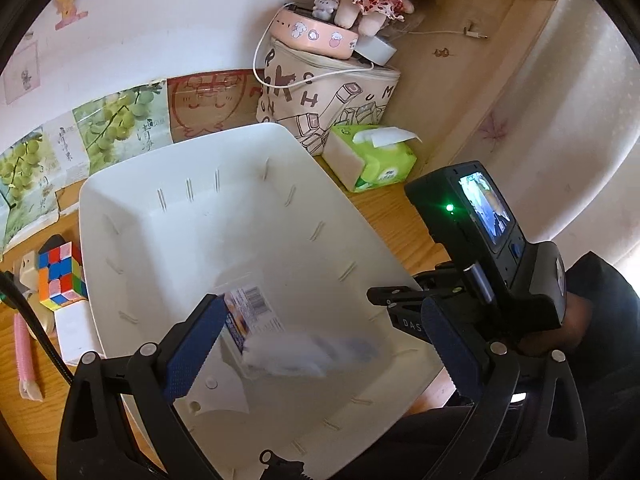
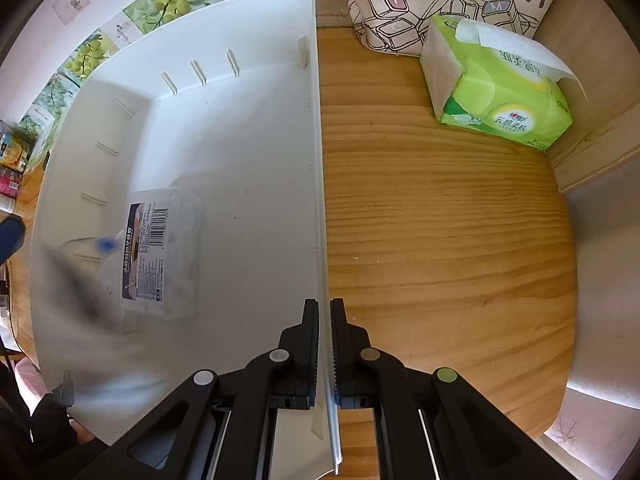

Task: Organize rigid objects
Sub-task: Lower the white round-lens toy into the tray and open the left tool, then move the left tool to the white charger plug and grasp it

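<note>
A white plastic bin [image 1: 240, 216] stands on the wooden desk. Inside it, on the floor, lies a clear plastic box [image 2: 160, 252] with a barcode label; in the left wrist view the clear box [image 1: 252, 312] is partly blurred. My left gripper [image 1: 322, 304] hangs over the bin, jaws wide open, and the box is just past its left pad, not pinched. One blurred finger [image 2: 68, 280] of it shows in the right wrist view. My right gripper [image 2: 325, 320] points straight down and is shut on the bin's right wall [image 2: 318, 160].
Left of the bin lie a colour puzzle cube [image 1: 60, 276], a white box [image 1: 76, 332] and a pink knife [image 1: 24, 356]. A green tissue pack [image 2: 500, 92] and a printed bag [image 1: 320, 96] with a pink tin and a doll stand behind. Bare wood [image 2: 440, 240] lies right of the bin.
</note>
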Available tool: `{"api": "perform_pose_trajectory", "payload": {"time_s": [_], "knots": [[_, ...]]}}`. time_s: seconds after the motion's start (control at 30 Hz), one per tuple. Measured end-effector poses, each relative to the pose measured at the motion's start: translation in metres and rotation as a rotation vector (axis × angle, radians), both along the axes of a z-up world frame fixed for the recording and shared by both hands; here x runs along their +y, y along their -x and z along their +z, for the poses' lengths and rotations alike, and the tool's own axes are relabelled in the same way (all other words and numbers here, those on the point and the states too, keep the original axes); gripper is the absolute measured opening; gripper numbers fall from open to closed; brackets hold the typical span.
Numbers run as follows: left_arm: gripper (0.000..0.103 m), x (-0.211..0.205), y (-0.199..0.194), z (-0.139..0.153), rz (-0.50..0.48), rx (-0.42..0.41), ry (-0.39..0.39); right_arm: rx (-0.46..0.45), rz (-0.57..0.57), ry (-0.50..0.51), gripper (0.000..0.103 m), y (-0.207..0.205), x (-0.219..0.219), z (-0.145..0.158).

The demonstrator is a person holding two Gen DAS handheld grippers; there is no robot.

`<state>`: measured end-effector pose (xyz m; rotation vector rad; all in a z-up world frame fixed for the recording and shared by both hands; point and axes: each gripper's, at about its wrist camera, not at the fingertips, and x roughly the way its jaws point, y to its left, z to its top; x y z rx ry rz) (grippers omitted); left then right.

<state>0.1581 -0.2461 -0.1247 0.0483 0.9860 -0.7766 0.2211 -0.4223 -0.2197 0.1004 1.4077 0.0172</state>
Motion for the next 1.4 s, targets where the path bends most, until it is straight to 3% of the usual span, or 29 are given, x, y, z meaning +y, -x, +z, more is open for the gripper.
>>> {"api": "perform_pose_trajectory", "payload": {"time_s": [0.5, 1.17, 1.4], "knots": [[0.099, 0.031, -0.011, 0.013, 0.14, -0.05, 0.008, 0.002, -0.011, 0.019, 0.006, -0.003, 0.008, -0.005], [0.099, 0.144, -0.038, 0.0, 0.538, 0.025, 0.024, 0.006, -0.001, 0.059, 0.006, 0.003, 0.013, -0.01], [0.099, 0.174, -0.044, -0.007, 0.61, 0.02, -0.039, 0.017, -0.001, 0.068, 0.006, 0.003, 0.014, -0.012]]}}
